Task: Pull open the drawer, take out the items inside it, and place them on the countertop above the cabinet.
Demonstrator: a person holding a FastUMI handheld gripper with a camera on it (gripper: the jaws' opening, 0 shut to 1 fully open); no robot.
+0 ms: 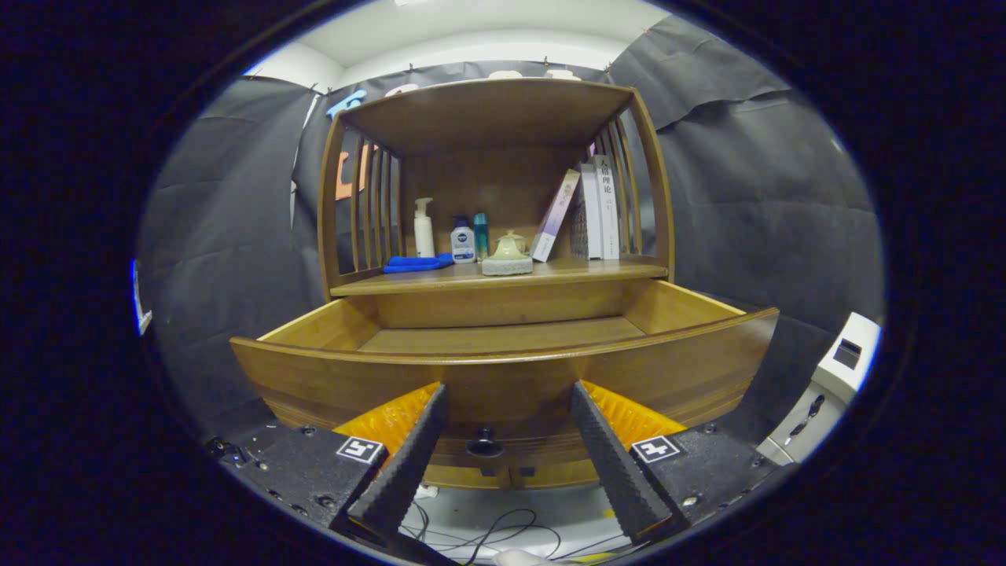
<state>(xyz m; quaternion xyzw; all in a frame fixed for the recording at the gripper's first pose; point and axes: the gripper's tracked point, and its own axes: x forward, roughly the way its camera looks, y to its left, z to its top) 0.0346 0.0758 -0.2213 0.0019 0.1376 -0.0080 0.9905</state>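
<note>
Wooden drawer (503, 369) stands pulled out beneath the countertop (503, 277); its visible floor looks bare, though the near part is hidden behind the front panel. The gripper (507, 409) has its jaws apart, straddling the knob (485, 446), gripping nothing. Raise the gripper above the front edge to inspect the drawer's near corners before reaching in. On the countertop: three bottles (462, 240), one blue cloth (416, 263), one teapot (508, 253), several books (593, 208).

Gripper-mounted fisheye faces the open drawer (503, 369) front, close up.
</note>
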